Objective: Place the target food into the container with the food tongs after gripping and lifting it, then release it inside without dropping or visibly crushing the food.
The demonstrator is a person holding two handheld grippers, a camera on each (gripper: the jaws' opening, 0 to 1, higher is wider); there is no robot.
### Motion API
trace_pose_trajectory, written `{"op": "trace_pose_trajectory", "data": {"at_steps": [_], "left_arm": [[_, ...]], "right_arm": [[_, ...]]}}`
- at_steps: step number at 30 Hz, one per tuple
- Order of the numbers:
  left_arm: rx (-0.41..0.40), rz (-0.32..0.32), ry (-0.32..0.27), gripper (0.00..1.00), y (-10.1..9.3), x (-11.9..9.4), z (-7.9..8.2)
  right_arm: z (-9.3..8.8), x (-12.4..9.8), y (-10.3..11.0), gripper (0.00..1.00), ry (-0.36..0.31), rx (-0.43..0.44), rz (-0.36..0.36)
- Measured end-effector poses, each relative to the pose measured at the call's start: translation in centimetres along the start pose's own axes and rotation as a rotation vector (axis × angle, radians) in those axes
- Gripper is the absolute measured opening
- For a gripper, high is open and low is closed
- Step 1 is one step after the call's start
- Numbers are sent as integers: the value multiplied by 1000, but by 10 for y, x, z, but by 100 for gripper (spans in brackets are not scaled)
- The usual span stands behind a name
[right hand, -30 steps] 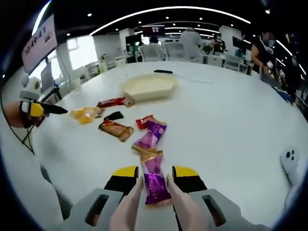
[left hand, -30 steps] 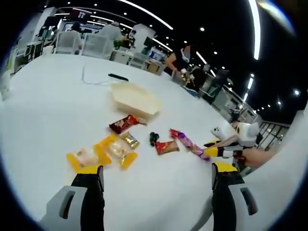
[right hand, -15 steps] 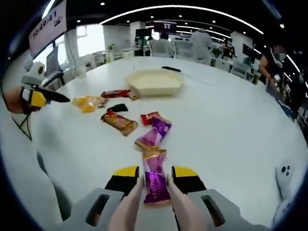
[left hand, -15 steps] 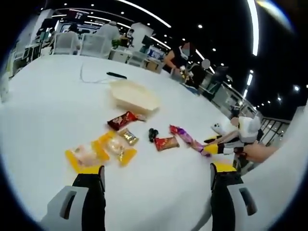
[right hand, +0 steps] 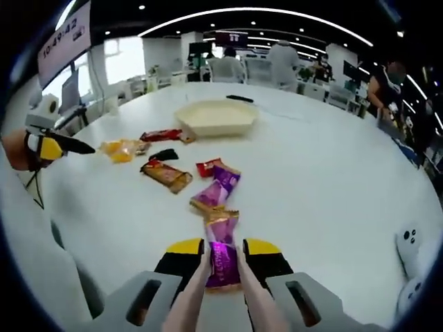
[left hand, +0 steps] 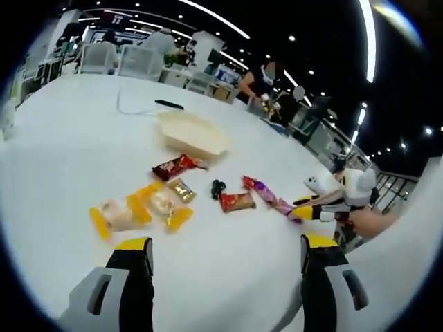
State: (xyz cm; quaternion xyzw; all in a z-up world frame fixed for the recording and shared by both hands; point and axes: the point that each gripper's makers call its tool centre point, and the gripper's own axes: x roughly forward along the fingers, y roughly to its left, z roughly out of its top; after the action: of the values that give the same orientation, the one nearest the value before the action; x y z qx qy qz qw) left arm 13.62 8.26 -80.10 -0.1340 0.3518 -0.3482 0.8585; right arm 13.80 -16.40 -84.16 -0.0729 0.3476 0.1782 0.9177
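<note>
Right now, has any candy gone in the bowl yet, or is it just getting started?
Just getting started. Nothing looks done: the cream container looks empty. In hand: the tongs in the right gripper are closed on a purple snack packet, which seems to rest on the white table. Left: lift it, carry it past the other packets and let go inside the container. The left gripper waits open.

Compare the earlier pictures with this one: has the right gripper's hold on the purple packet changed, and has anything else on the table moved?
The tongs in the right gripper have closed tighter on the purple packet, pinching it narrower; it has not visibly left the table. The left gripper stays open and empty. The other snacks and the cream container lie as before.
</note>
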Motion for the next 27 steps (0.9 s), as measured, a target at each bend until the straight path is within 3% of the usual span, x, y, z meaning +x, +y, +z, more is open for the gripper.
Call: {"op": "trace_pose_trajectory", "data": {"at_steps": [17,27], "left_arm": [[-35,26,-29,87,12,-8,-3],[-48,33,-34,88,22,-11,0]], "right_arm": [[0,2,-2,20,13,22,6],[3,2,-6,21,1,122,-18]]}}
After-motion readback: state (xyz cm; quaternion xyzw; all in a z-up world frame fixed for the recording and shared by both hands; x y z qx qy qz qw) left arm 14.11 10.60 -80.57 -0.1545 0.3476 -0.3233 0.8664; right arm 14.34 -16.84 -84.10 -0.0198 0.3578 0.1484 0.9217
